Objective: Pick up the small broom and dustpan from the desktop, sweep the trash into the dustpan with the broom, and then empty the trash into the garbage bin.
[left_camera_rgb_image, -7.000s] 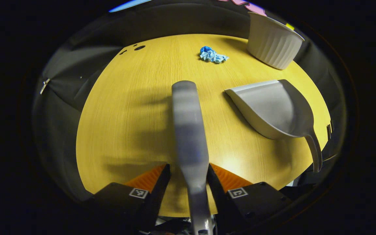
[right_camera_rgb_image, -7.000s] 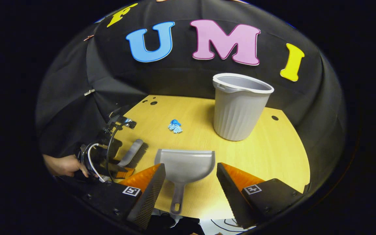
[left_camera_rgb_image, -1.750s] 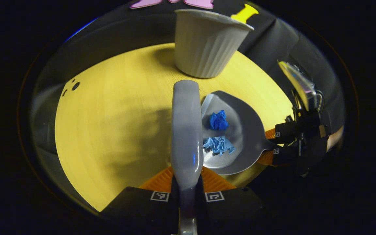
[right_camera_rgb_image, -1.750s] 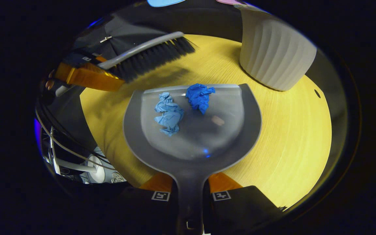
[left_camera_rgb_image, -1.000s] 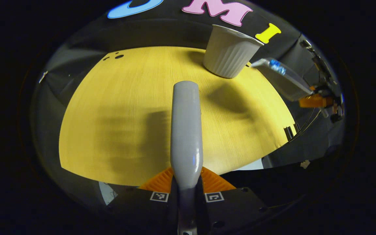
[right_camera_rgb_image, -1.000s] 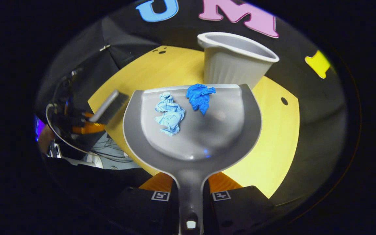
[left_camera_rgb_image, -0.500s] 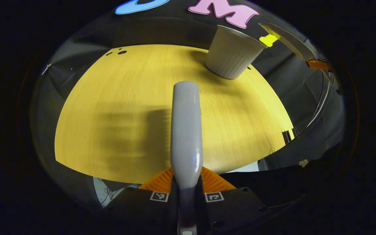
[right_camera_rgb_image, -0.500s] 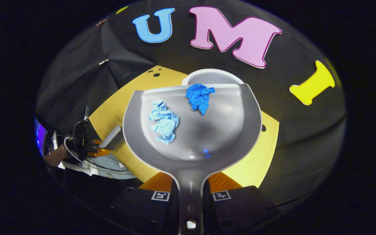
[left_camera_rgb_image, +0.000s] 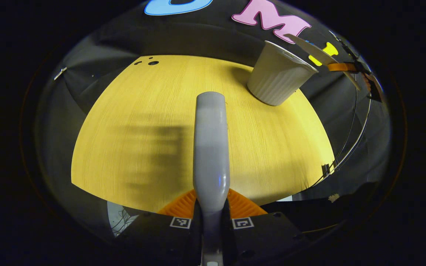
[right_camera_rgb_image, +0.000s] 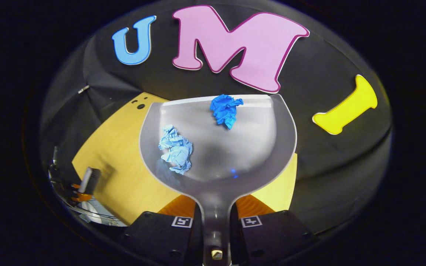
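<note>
The right gripper (right_camera_rgb_image: 215, 218) grasps the dustpan (right_camera_rgb_image: 235, 147) by its handle, raised beside the bin (left_camera_rgb_image: 277, 79), two paper wads (right_camera_rgb_image: 176, 149) inside; the left gripper (left_camera_rgb_image: 212, 218) clamps the broom (left_camera_rgb_image: 211, 144) above the table (left_camera_rgb_image: 142, 129); emptying is in hand; next, tip the pan over the bin's mouth.

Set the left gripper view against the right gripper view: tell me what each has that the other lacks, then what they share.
Left gripper view: the ribbed garbage bin, with the dustpan held above its rim.
Right gripper view: a light blue paper wad and a dark blue paper wad lying in the dustpan.
Both: the yellow table, the broom clamped in the left hand-held gripper, and the dustpan clamped in the right hand-held gripper.
</note>
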The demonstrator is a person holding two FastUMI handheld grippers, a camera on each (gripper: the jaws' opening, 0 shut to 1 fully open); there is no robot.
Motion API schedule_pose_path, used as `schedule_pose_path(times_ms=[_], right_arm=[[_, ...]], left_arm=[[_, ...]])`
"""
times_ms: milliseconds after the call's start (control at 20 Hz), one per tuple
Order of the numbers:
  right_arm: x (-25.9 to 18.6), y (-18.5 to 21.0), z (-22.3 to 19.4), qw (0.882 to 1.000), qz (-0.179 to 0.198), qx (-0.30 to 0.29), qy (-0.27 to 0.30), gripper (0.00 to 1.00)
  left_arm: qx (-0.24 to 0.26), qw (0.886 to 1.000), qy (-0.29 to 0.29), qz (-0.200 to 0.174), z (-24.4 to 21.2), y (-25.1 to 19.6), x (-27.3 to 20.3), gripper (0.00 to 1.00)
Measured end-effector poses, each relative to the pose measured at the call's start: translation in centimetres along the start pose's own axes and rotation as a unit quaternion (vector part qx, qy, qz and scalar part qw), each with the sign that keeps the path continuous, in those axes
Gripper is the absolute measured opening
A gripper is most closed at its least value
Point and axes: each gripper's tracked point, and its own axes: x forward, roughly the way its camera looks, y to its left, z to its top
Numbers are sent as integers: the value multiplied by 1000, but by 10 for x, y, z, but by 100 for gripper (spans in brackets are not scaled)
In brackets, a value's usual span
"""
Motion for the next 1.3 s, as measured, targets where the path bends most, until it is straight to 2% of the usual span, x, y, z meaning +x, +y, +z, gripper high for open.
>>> schedule_pose_path(times_ms=[150,250,350,400,450,500,600,800,1000,1050,1200,1300], right_arm=[[4,-22,1,998,-50,-38,-3,33],[18,-30,2,995,-78,-66,-7,32],[27,-35,1,993,-96,-73,-12,32],[28,-39,4,991,-106,-79,-16,32],[30,-45,8,989,-118,-86,-20,32],[32,-48,11,986,-131,-99,-23,32],[32,-52,14,977,-161,-134,-31,32],[34,-61,16,940,-227,-250,-44,32],[34,-62,20,921,-257,-288,-53,33],[33,-63,22,913,-268,-302,-59,32],[29,-64,28,880,-303,-359,-72,32],[27,-62,32,863,-316,-385,-82,32]], left_arm=[[-59,998,-9,-38,11,-15,-8,26],[-83,995,-15,-45,14,-22,-10,28],[-66,997,-13,-37,14,-19,-9,26],[-55,998,-11,-33,15,-17,-11,29],[-49,998,-9,-31,16,-18,-12,26],[-48,998,-7,-32,17,-19,-13,29],[-51,998,-2,-27,17,-17,-12,26],[-54,998,6,-13,11,-16,-12,26],[-53,999,13,5,6,-11,-9,26],[-52,998,16,10,2,-9,-8,26],[-57,998,24,16,-6,-1,-11,26],[-61,998,28,21,-9,1,-10,26]])
